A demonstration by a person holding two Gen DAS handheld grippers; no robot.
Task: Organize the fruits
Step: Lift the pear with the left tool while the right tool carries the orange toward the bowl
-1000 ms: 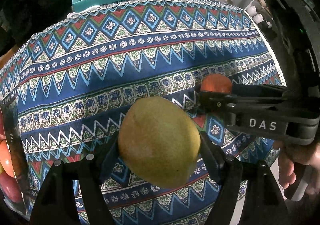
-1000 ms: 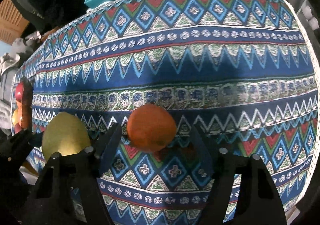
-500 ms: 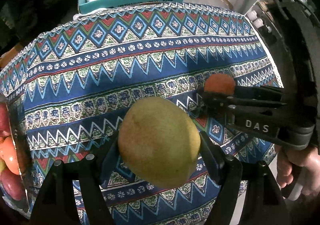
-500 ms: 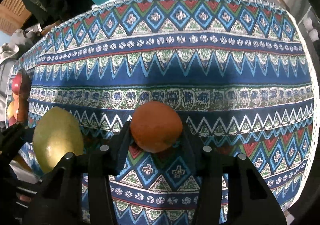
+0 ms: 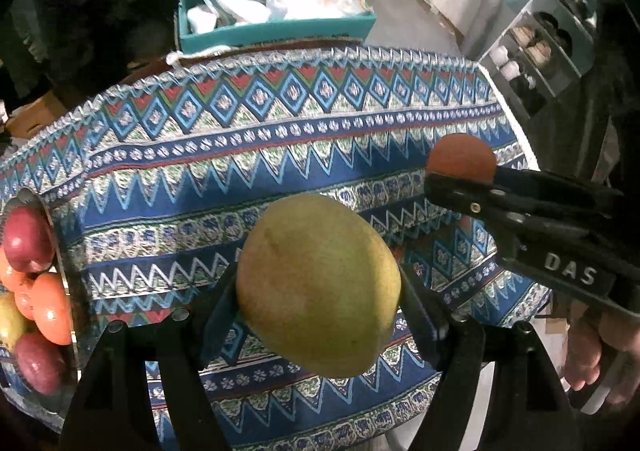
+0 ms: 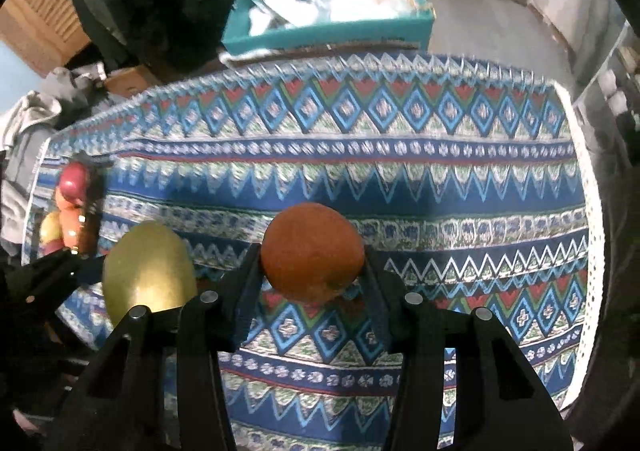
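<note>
A large yellow-green mango (image 5: 318,285) fills the middle of the left wrist view, clamped between the pads of my left gripper (image 5: 320,303) above the patterned tablecloth (image 5: 248,155). In the right wrist view my right gripper (image 6: 312,271) is shut on an orange (image 6: 312,251), also lifted off the cloth. Each view shows the other tool: the orange (image 5: 462,159) held at the right, the mango (image 6: 148,271) at the left. A bowl (image 5: 60,259) with several red, orange and yellow fruits sits at the table's left edge.
A teal box (image 5: 280,31) stuffed with plastic bags stands beyond the table's far edge. A shelf with small bottles (image 5: 548,51) is at the far right. A person's hand (image 5: 592,351) grips the right tool's handle. Dark clothing hangs at the far left.
The right gripper's jaws closed on the orange, which had sat loose between them. Both grippers rose with their fruit, so more of the table and the fruit bowl shows.
</note>
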